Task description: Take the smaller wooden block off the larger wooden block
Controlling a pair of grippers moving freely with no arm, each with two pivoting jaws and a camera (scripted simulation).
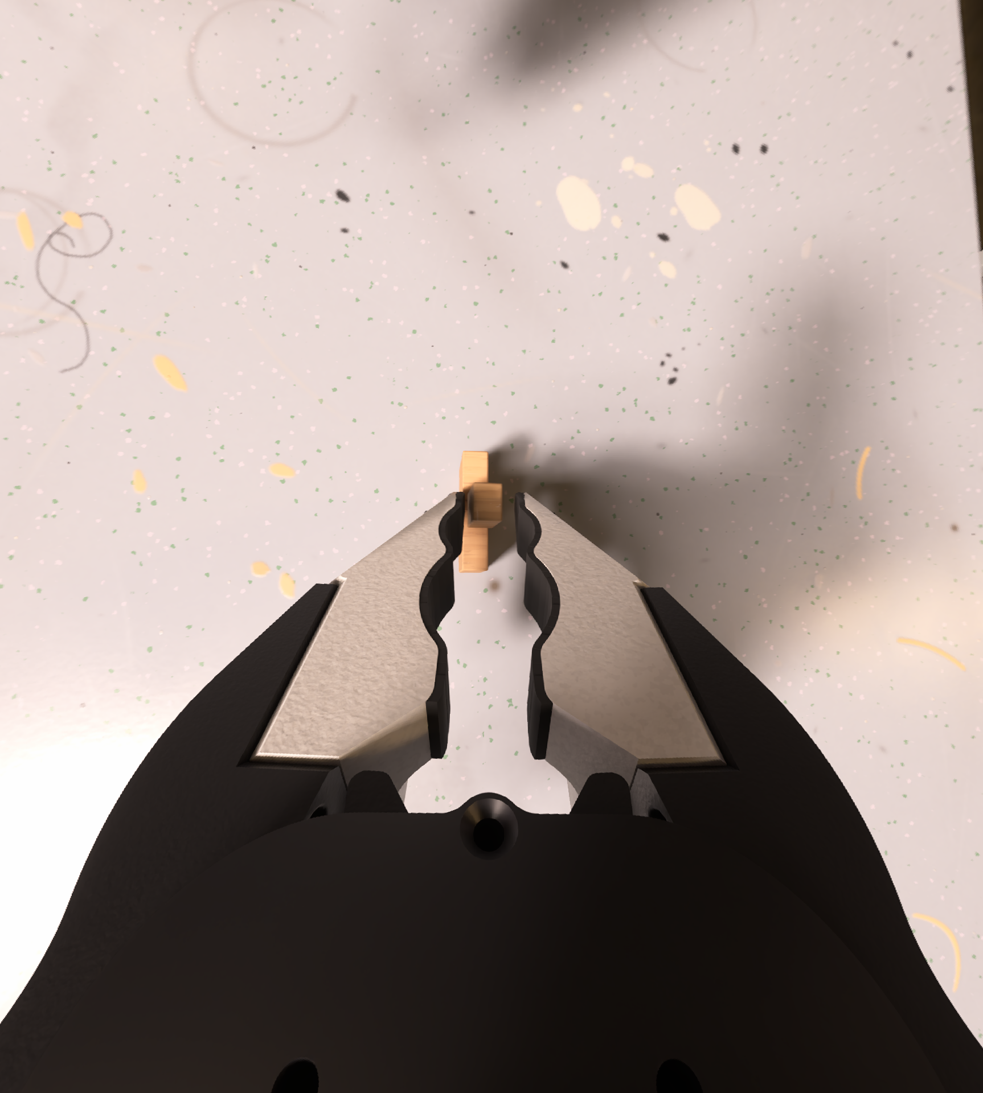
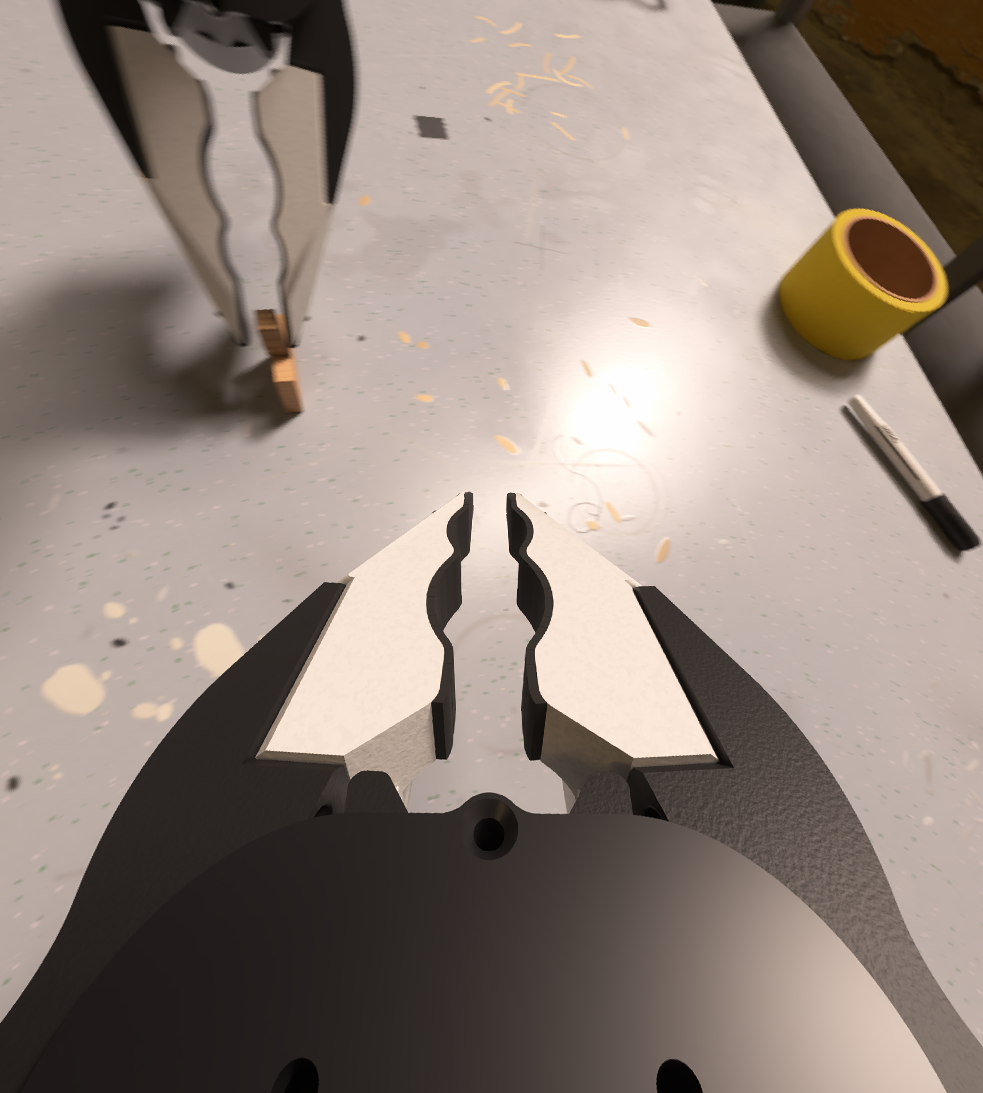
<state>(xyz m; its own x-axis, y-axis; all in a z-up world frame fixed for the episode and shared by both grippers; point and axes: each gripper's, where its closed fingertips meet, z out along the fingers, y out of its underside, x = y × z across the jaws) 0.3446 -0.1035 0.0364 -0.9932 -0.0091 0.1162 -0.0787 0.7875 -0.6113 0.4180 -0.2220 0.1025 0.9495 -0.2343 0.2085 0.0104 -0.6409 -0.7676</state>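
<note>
The larger wooden block [image 1: 473,550] is a thin strip lying on the speckled white table [image 1: 240,355]. The smaller wooden block [image 1: 486,503] sits across its middle. My left gripper [image 1: 490,500] points down over them, its fingertips either side of the smaller block. The left finger touches the block and a gap shows at the right finger. In the right wrist view the left gripper [image 2: 269,340] stands at the upper left with the smaller block [image 2: 270,328] between its tips and the larger block [image 2: 287,381] below. My right gripper [image 2: 489,497] hovers empty, jaws a narrow gap apart.
A yellow tape roll [image 2: 856,290] and a black-and-white marker [image 2: 909,470] lie near the table's right edge [image 2: 950,414]. Wood shavings and paint spots dot the table top. A small dark patch [image 2: 433,126] lies farther back.
</note>
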